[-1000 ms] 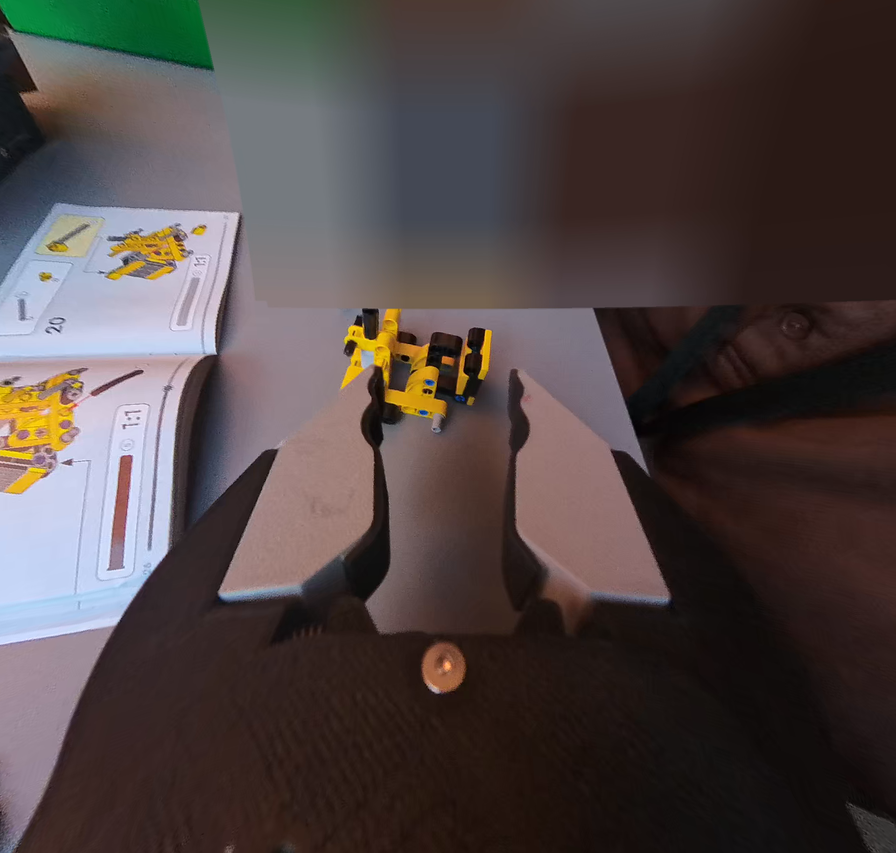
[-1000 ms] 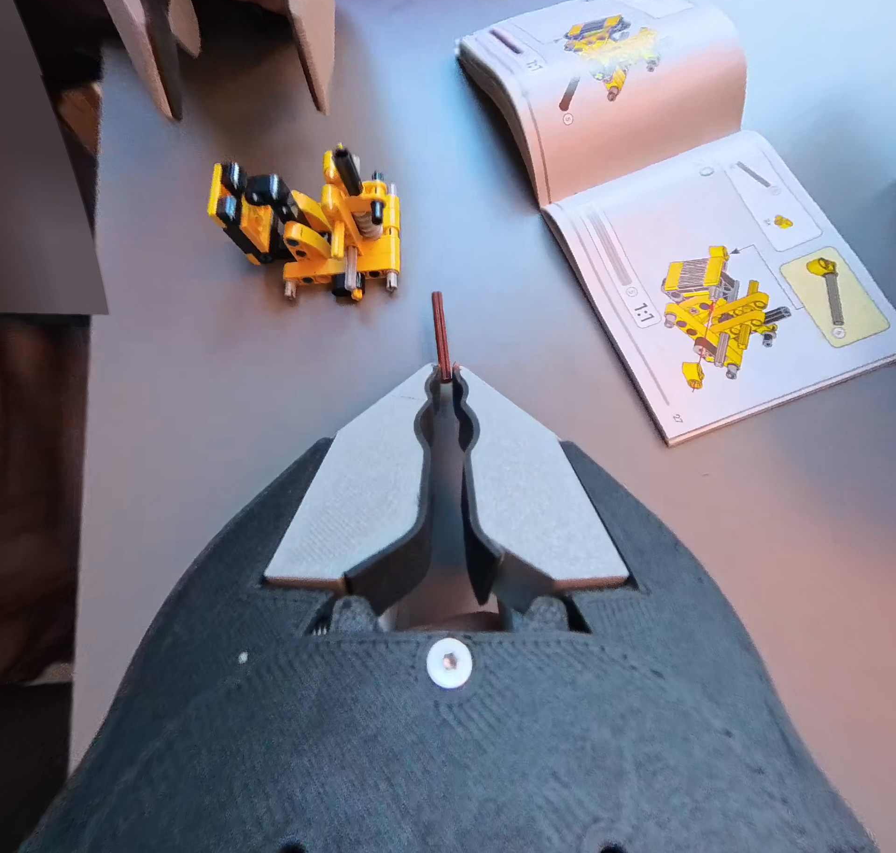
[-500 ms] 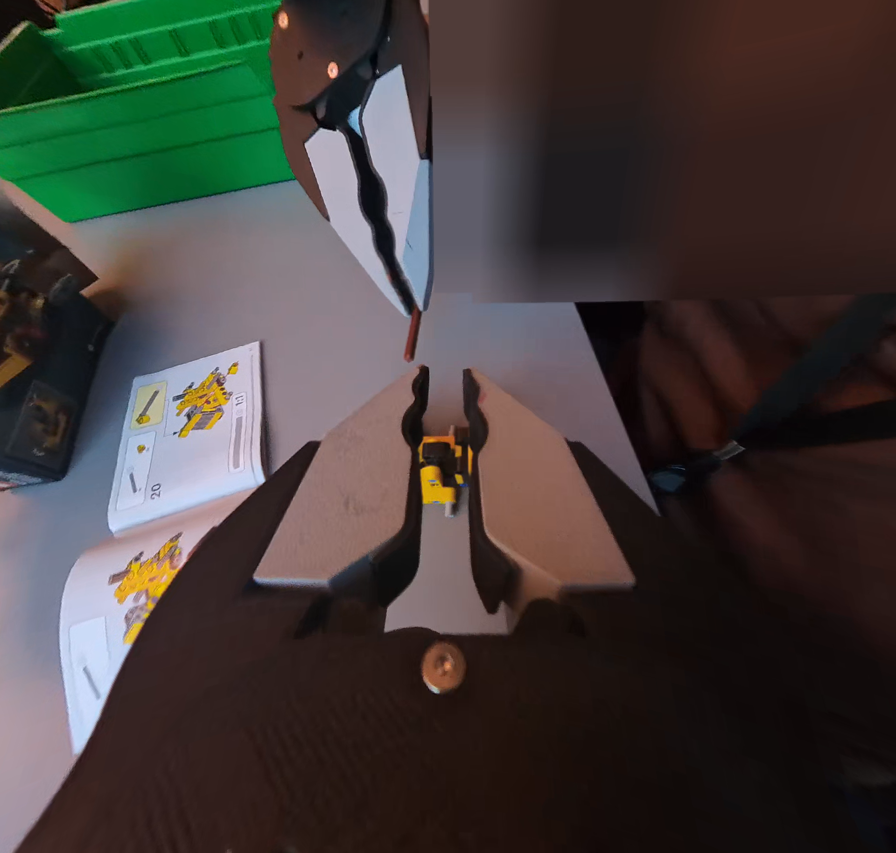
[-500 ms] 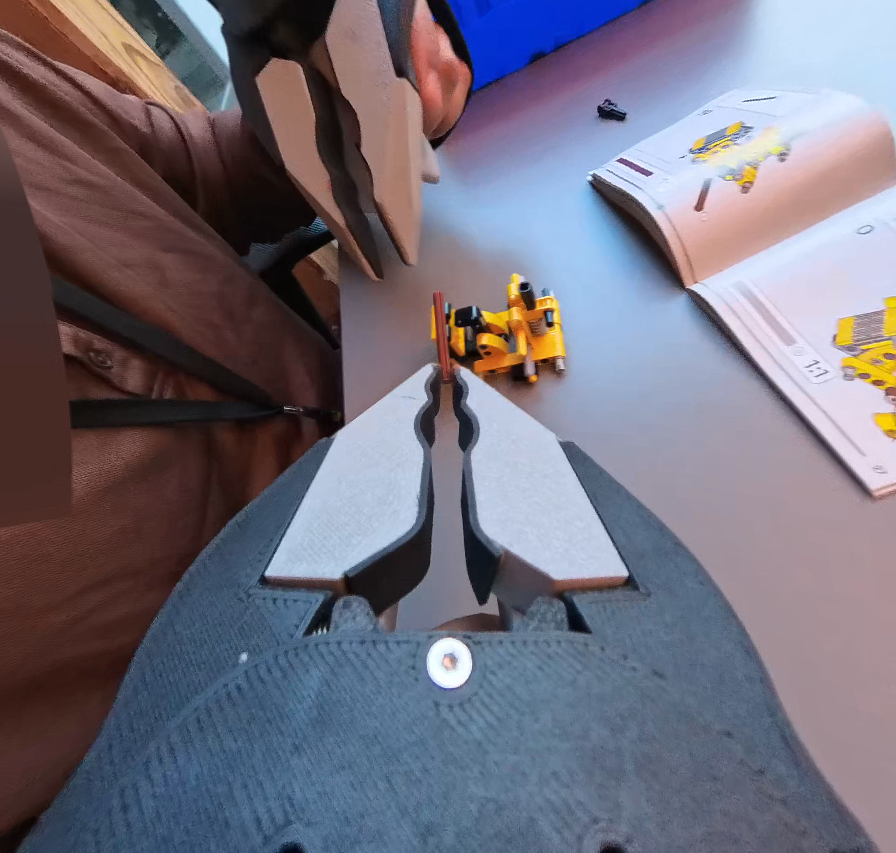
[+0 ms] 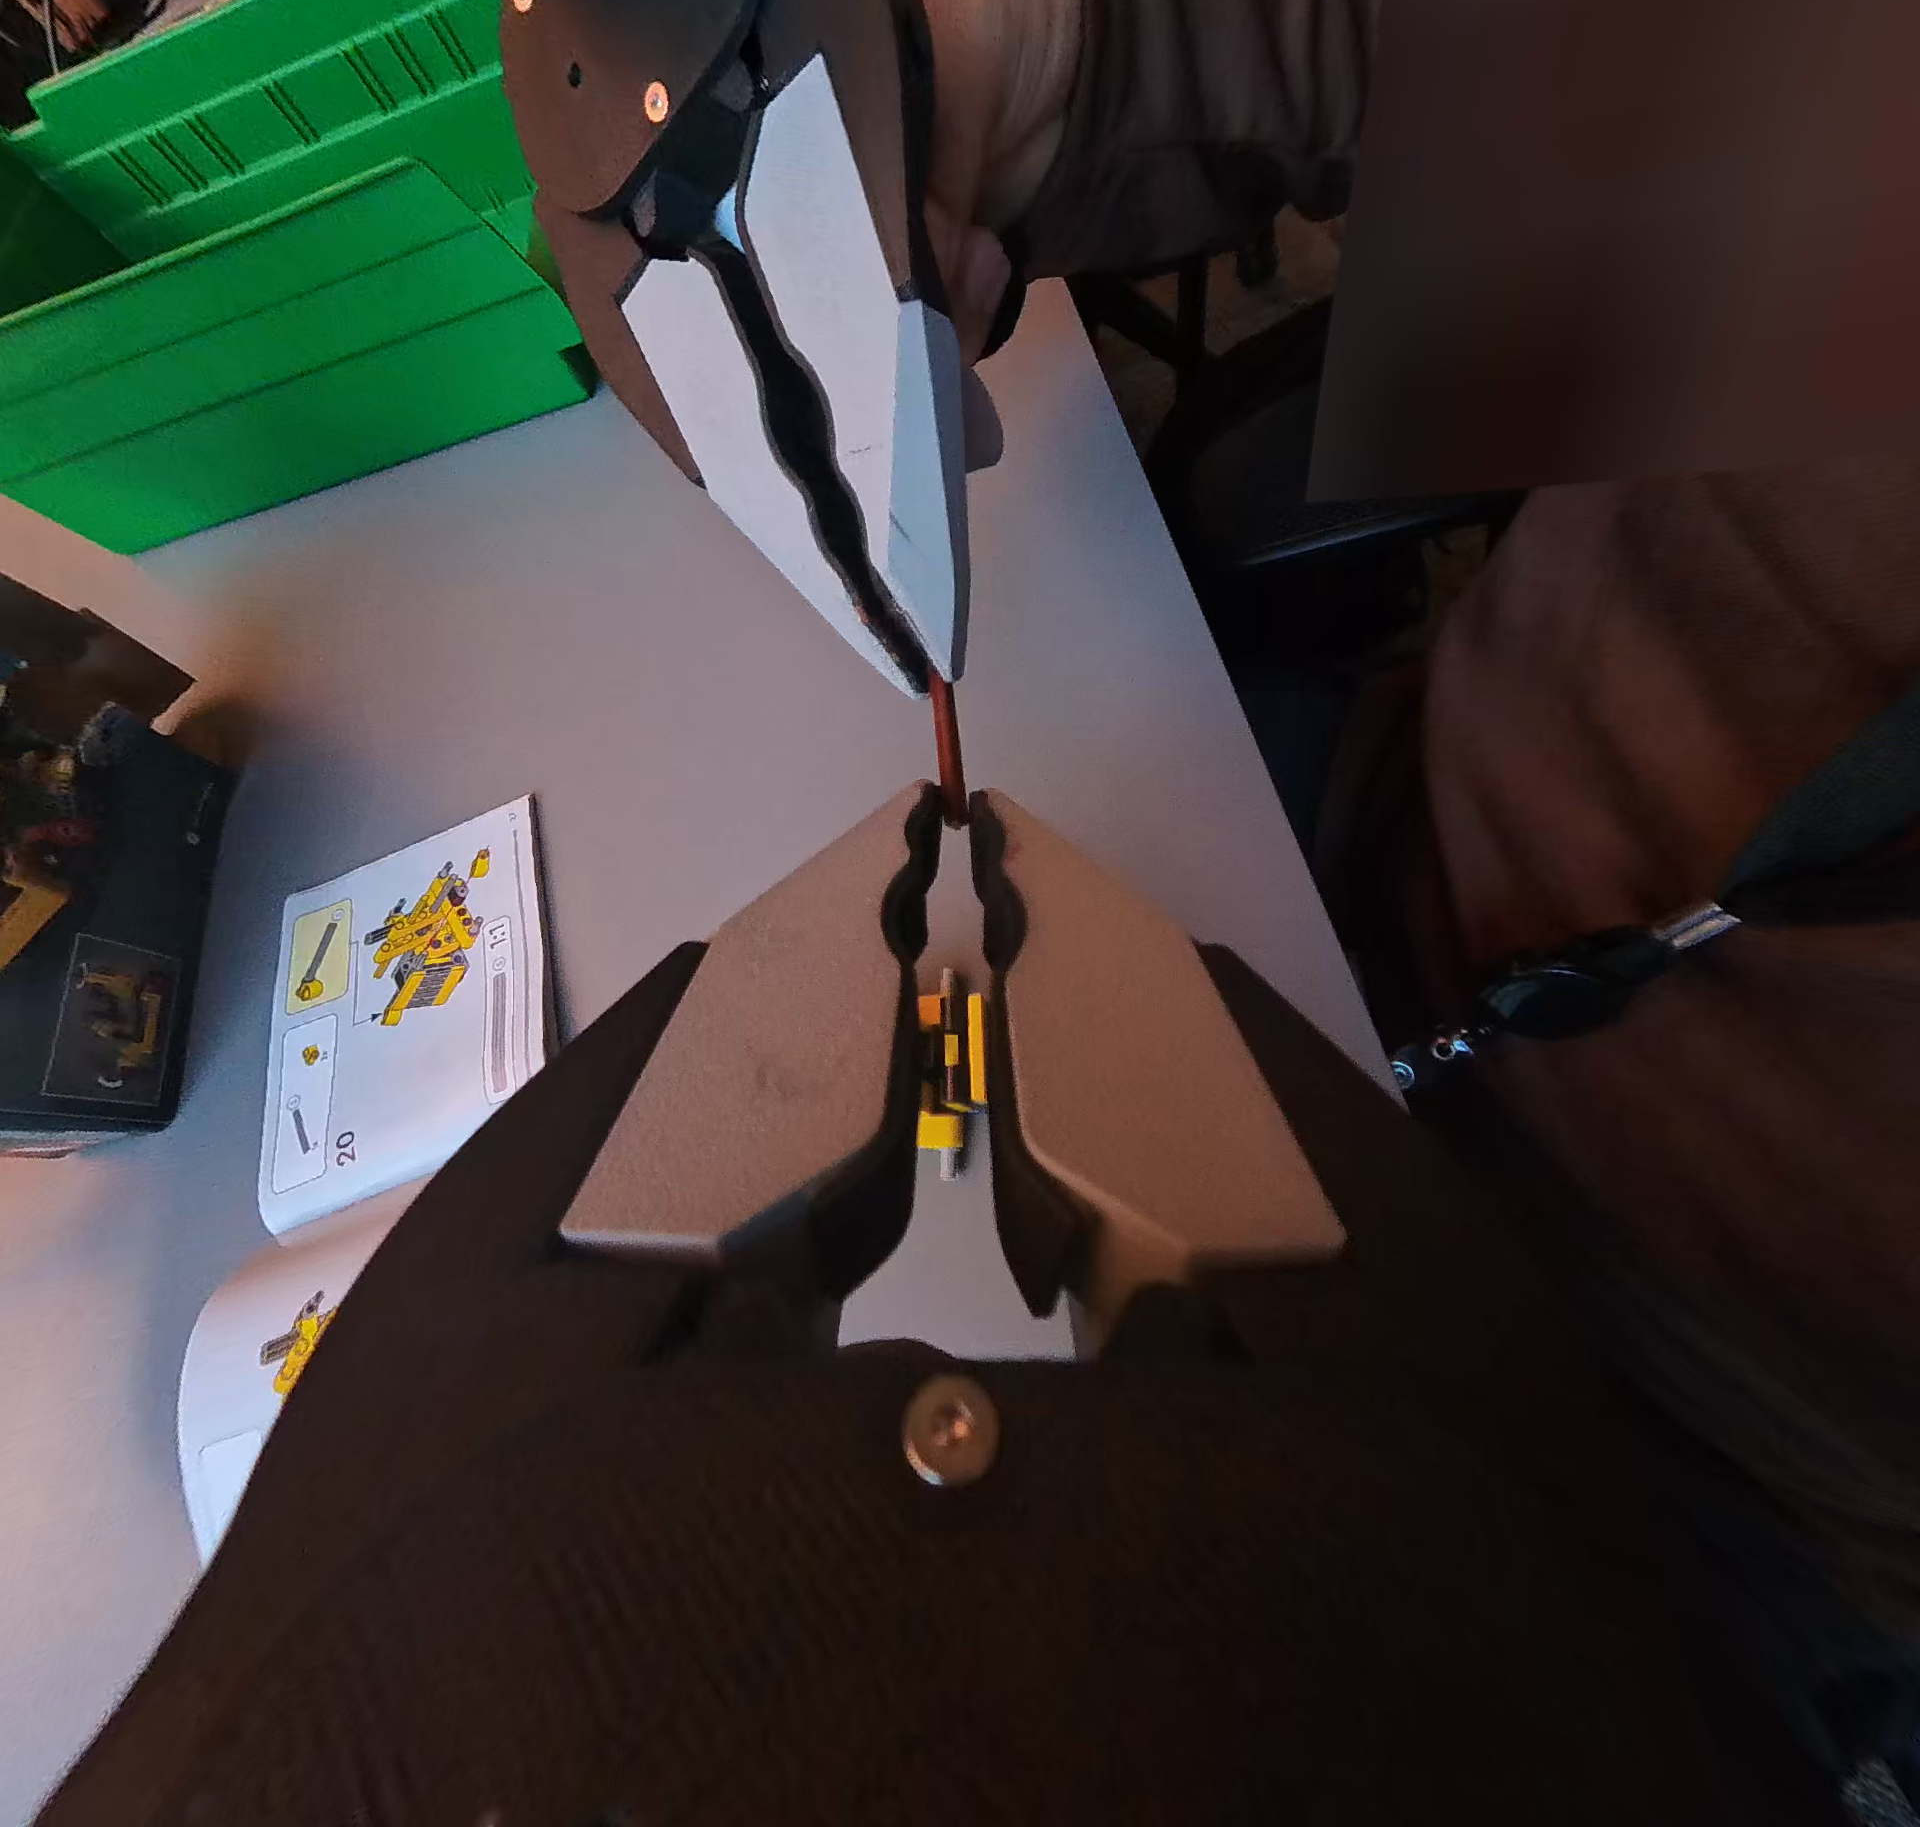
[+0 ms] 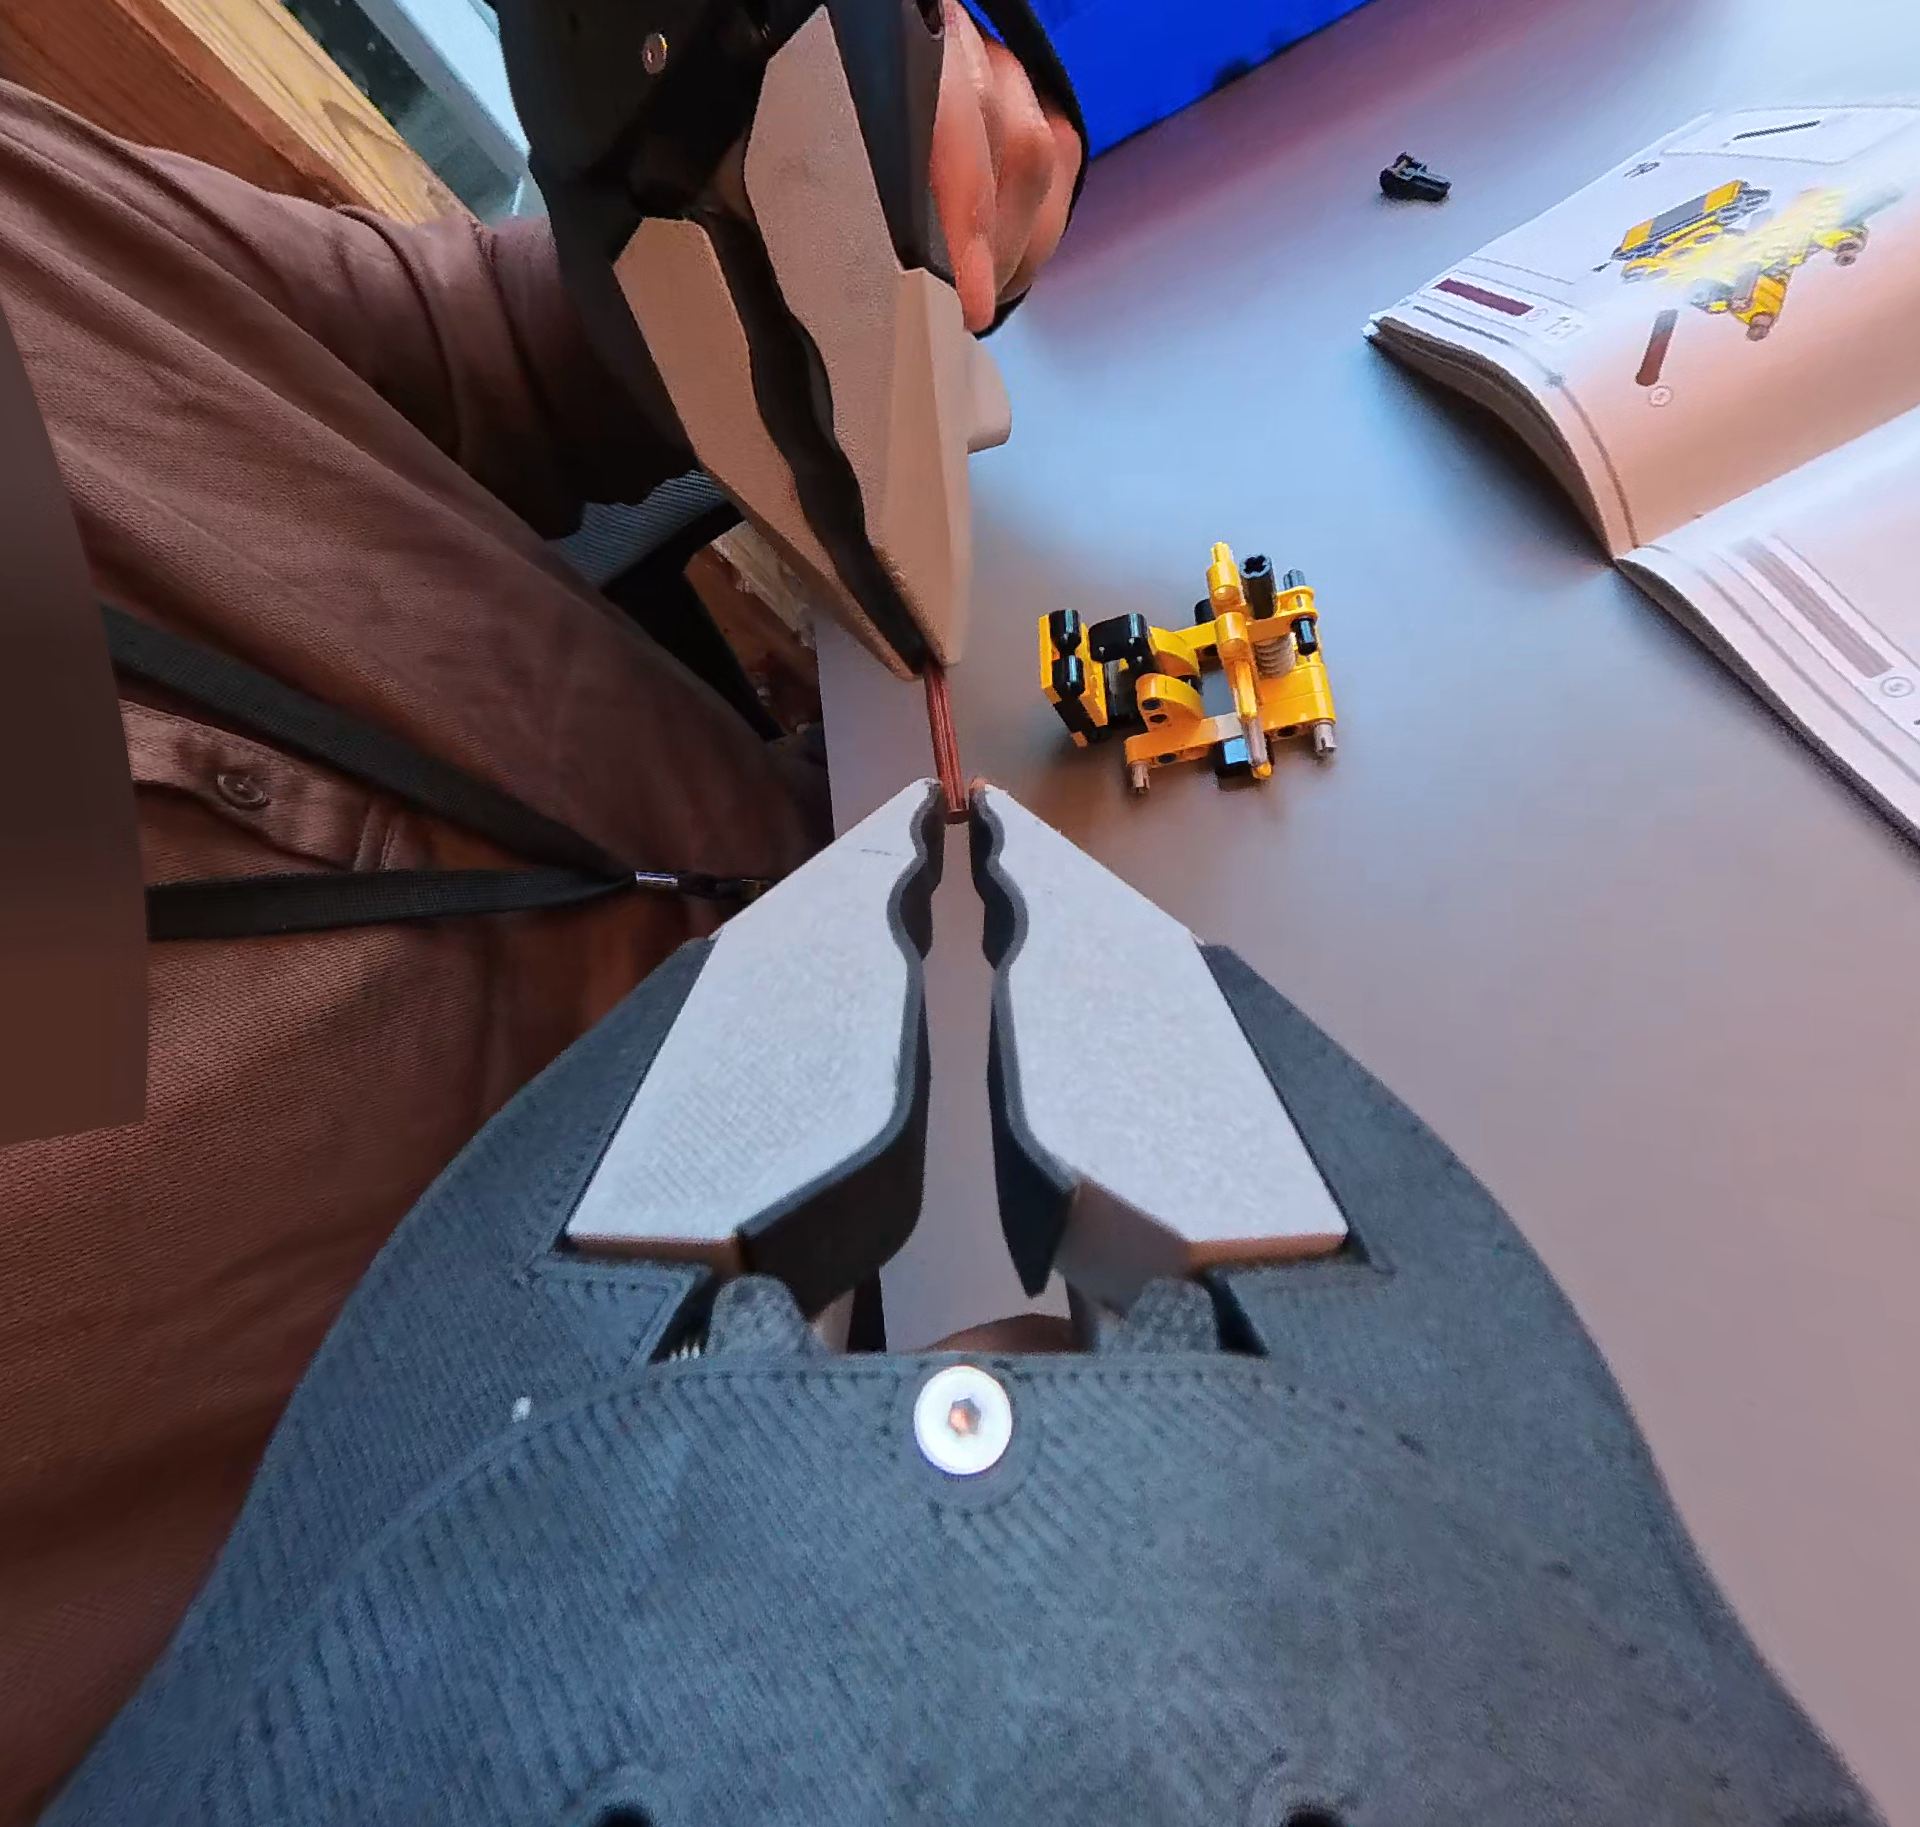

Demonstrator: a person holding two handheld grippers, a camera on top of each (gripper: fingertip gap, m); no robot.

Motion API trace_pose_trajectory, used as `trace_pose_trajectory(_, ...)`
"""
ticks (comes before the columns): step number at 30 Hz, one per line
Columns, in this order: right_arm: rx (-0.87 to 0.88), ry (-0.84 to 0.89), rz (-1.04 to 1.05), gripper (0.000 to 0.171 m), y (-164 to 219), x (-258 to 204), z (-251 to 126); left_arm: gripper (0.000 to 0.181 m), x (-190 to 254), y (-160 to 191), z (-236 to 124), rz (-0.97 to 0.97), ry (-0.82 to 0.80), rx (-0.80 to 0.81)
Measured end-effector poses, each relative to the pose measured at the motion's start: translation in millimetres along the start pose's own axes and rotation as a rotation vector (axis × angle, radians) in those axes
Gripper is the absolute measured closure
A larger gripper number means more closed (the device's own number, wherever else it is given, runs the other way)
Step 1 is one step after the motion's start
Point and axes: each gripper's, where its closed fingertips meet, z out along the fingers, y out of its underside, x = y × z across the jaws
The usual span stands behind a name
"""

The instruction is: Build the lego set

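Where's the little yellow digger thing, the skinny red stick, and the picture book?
yellow lego model (image 6: pixel 1195 676), right wrist view, on its yellow middle frame.
red stick (image 6: pixel 943 733), right wrist view, mid-shaft between both grippers' tips.
instruction booklet (image 5: pixel 416 1008), left wrist view, on its open page.

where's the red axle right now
The red axle is off the table, pinched at both ends between the right gripper and the left gripper, just left of the yellow lego model in the right wrist view.

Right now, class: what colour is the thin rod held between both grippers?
Reddish-brown rod; clearest in the right wrist view.
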Motion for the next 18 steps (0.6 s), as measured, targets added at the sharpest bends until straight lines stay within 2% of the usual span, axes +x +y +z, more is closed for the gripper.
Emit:
trace_pose_trajectory(1, 0.000, 0.003, 0.002, 0.170, 0.9, 0.7, -0.3, 0.179, 0.2, 0.4, 1.3, -0.003, 0.000, 0.000)
trace_pose_trajectory(11, 0.017, 0.012, 0.014, 0.170, 11.9, 10.8, 1.7, 0.180, -0.9, 8.1, 11.8, -0.039, 0.031, -0.017)
trace_pose_trajectory(14, 0.064, 0.067, -0.080, 0.155, 5.6, 12.4, -2.0, 0.180, -0.3, 7.0, 12.6, -0.062, 0.053, -0.002)
trace_pose_trajectory(18, 0.064, 0.163, -0.245, 0.154, 6.3, 10.5, -2.4, 0.180, -1.0, 4.0, 11.0, -0.095, 0.068, 0.038)
